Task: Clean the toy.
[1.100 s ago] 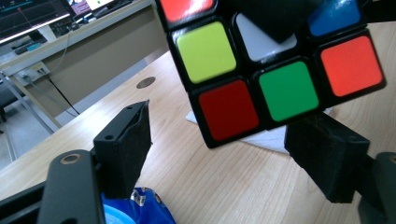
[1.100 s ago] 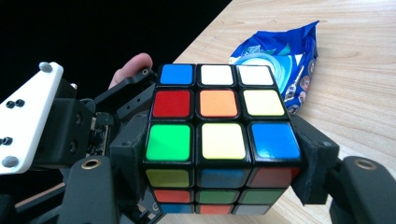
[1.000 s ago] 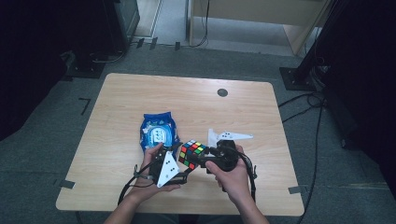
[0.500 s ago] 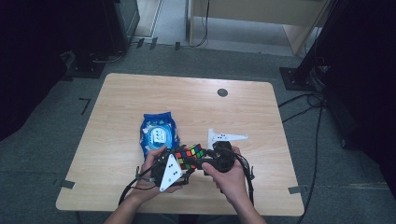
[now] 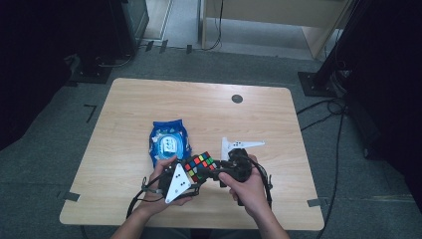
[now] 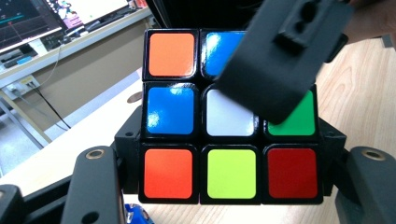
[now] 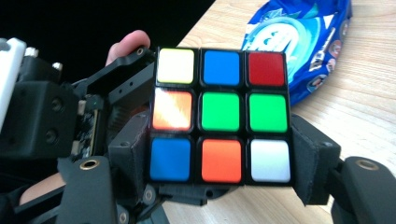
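A Rubik's cube (image 5: pixel 199 166) is held just above the table's front edge, between both grippers. My right gripper (image 5: pixel 215 172) comes in from the right and is shut on it. In the right gripper view its pads press the sides of the bottom row of the cube (image 7: pixel 219 112). My left gripper (image 5: pixel 191 174) comes in from the left. Its jaws have just been closing, and its pads now sit against the sides of the cube (image 6: pixel 231 119). One of the right gripper's fingers (image 6: pixel 280 60) crosses the cube's upper right corner.
A blue snack packet (image 5: pixel 169 141) lies flat on the wooden table (image 5: pixel 149 99), just behind the left hand. A small dark round disc (image 5: pixel 237 98) sits near the far edge. Cables (image 5: pixel 318 107) run over the floor to the right.
The left gripper's jaws have drawn in onto the cube's sides. Both hands and the cube stay in about the same spot.
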Available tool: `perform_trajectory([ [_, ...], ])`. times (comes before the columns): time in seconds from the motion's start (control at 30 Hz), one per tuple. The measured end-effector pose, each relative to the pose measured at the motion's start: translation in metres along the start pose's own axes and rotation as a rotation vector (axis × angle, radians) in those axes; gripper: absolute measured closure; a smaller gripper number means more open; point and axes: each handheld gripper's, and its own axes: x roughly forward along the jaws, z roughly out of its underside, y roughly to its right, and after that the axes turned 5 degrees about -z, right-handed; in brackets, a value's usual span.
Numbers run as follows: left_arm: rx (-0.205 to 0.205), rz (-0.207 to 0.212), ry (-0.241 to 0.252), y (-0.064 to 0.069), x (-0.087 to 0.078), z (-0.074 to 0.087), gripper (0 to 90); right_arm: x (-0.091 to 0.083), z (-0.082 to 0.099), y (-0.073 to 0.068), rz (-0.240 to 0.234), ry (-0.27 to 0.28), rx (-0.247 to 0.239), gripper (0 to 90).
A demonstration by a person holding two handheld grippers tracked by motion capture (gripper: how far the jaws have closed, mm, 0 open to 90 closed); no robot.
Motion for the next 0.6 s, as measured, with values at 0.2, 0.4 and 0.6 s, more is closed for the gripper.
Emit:
perform_trajectory([
  [0.2, -0.053, -0.032, -0.019, -0.013, -0.001, 0.005, 34.1, -0.017, -0.007, -0.001, -0.002, 0.055, -0.042, 36.5],
  [0.4, -0.123, -0.054, -0.028, -0.029, -0.003, 0.010, 34.1, -0.034, -0.009, 0.009, 0.109, 0.117, -0.094, 38.7],
  [0.6, -0.124, -0.055, -0.034, -0.030, -0.003, 0.011, 34.1, -0.020, 0.005, 0.044, 0.473, 0.022, -0.261, 43.9],
])
